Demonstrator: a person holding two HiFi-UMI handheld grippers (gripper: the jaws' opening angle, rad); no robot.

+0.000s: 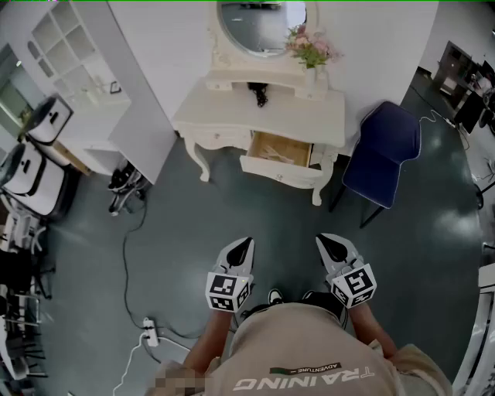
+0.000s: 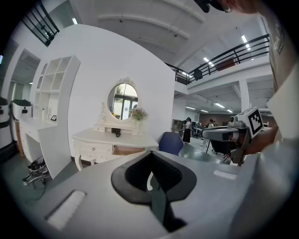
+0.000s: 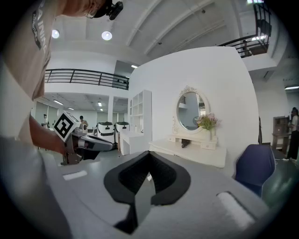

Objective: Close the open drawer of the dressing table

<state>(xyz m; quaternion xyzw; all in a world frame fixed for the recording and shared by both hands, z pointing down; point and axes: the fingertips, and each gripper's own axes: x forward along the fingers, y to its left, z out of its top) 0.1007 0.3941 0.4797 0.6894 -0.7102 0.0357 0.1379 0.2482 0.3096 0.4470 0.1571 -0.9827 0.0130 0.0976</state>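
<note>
The white dressing table (image 1: 263, 108) stands against the wall ahead, under an oval mirror (image 1: 259, 23). Its right-hand drawer (image 1: 278, 161) is pulled out, showing a wooden inside. In the left gripper view the dressing table (image 2: 110, 140) and its open drawer (image 2: 127, 150) lie beyond the jaws. The right gripper view shows the dressing table (image 3: 194, 151) from its left side. Both grippers hang over the grey floor, well short of the table. The left gripper (image 1: 244, 244) and right gripper (image 1: 329, 241) are shut and empty.
A blue chair (image 1: 383, 151) stands right of the table, close to the drawer side. A vase of pink flowers (image 1: 309, 50) sits on the tabletop. A cable and power strip (image 1: 151, 331) lie on the floor at left. White shelving (image 1: 85, 73) stands at left.
</note>
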